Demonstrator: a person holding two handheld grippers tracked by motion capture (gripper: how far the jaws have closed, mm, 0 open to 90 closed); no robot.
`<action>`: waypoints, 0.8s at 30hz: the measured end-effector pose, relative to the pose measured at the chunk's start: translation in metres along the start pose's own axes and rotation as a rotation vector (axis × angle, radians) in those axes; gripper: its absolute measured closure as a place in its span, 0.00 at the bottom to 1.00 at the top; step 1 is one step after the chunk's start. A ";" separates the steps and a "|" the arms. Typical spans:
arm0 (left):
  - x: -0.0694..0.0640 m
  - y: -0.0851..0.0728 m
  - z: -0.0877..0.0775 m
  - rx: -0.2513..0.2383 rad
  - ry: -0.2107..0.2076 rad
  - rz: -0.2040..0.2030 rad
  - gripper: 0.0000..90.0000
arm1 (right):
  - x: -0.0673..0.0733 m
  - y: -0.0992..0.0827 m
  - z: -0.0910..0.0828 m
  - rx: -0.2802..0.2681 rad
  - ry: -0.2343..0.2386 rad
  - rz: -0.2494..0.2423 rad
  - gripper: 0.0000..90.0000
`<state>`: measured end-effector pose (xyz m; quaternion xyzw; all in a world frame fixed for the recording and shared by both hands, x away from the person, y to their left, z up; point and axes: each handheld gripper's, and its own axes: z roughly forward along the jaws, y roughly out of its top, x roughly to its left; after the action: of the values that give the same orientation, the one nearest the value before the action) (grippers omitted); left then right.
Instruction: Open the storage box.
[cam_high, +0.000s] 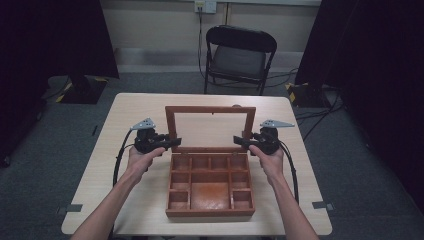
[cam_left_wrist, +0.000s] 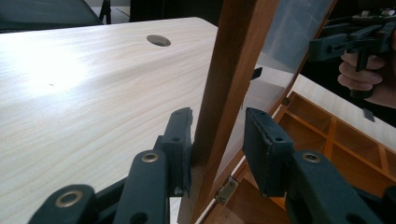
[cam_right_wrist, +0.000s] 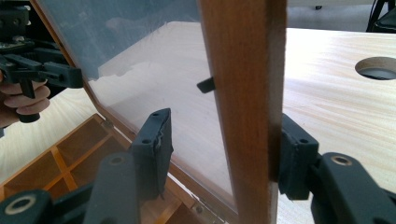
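A wooden box (cam_high: 210, 192) with several empty compartments sits on the table, its glass-paned lid (cam_high: 210, 109) standing upright. My left gripper (cam_high: 175, 142) is open around the lid's left frame post (cam_left_wrist: 233, 70); one jaw touches the wood and the other stands apart on the glass side. My right gripper (cam_high: 239, 141) is open around the right frame post (cam_right_wrist: 243, 70), the outer jaw against the wood and the inner jaw off the glass pane (cam_right_wrist: 154, 70). Each gripper view shows the other gripper (cam_left_wrist: 345, 42) (cam_right_wrist: 42, 70) through the pane. A brass hinge (cam_left_wrist: 227, 190) joins lid and box.
The light wooden table (cam_high: 140, 110) has a round cable hole (cam_right_wrist: 377, 67) behind the lid. A black folding chair (cam_high: 240, 52) stands beyond the far edge. Dark curtains hang at both sides, and cables run over the grey floor.
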<state>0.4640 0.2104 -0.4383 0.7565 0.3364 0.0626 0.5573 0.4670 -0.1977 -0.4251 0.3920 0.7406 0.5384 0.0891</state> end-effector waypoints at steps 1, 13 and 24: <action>0.000 0.000 0.000 -0.001 0.002 -0.001 0.70 | 0.000 0.000 0.001 0.001 -0.001 0.003 0.51; 0.005 -0.007 0.003 0.043 0.037 -0.010 0.68 | -0.006 -0.002 0.007 0.019 -0.025 0.013 0.50; 0.014 -0.014 0.005 0.024 0.061 -0.058 0.74 | -0.015 -0.009 0.013 0.031 -0.043 0.047 0.51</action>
<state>0.4712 0.2166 -0.4562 0.7507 0.3759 0.0656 0.5393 0.4801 -0.1995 -0.4429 0.4219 0.7374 0.5203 0.0863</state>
